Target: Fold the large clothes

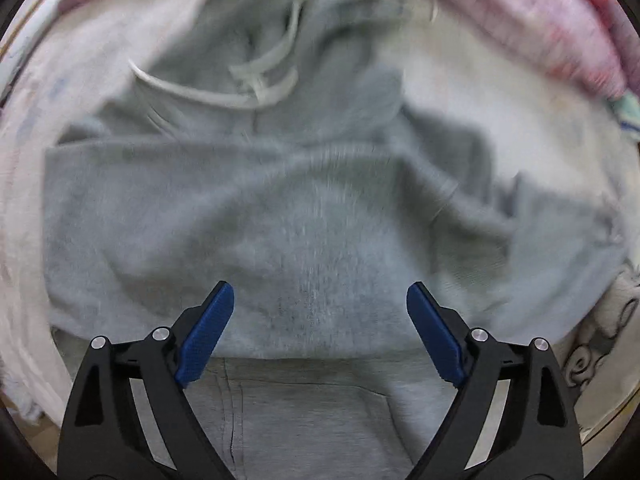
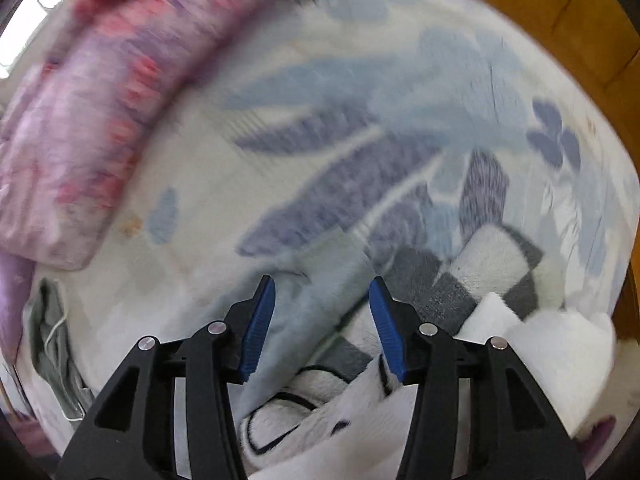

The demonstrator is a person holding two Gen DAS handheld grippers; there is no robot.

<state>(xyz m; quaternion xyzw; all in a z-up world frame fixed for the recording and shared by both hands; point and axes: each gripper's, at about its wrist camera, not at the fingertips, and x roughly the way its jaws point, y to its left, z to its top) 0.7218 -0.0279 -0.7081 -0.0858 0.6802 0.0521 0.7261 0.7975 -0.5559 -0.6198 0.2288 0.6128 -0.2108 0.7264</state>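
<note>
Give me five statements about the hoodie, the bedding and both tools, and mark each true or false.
1. The left tool is open with nothing between its fingers. True.
2. The grey hoodie lies spread below the left tool. True.
3. The hoodie's drawstring is black. False: it is white.
4. The right tool is clamped shut on the hoodie. False: it is open and holds nothing, over a pale sheet with a blue leaf print and a grey and white checked fleece.
5. A pink and purple blanket lies to the upper left in the right wrist view. True.
</note>
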